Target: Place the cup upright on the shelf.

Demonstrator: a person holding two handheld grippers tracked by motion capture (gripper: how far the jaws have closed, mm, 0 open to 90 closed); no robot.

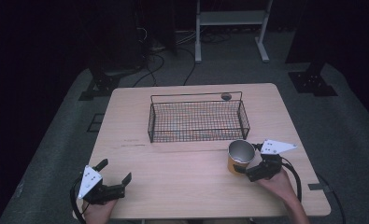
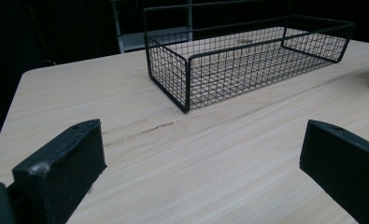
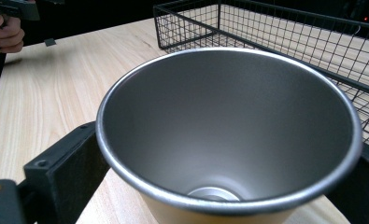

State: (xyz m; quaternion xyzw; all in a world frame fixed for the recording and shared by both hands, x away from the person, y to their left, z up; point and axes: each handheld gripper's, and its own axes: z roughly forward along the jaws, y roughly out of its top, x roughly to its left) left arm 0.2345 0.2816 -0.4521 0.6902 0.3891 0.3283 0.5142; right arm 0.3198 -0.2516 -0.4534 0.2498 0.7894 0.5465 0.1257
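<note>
Yellow metal cup [image 1: 240, 157] gripped by the right tool [image 1: 249, 171] on the counter [image 1: 182, 177]

The cup stands upright near the counter's right front, its outside yellow, its inside bare brushed steel with a rolled rim; the right tool's jaws clasp its sides. Just behind it sits a black wire basket [image 1: 197, 119], its front wall close to the cup's rim. The left tool [image 1: 114, 173] hovers well apart at the left front corner, jaws spread wide with nothing between them. A small dark round spot marks the counter behind the basket
</note>
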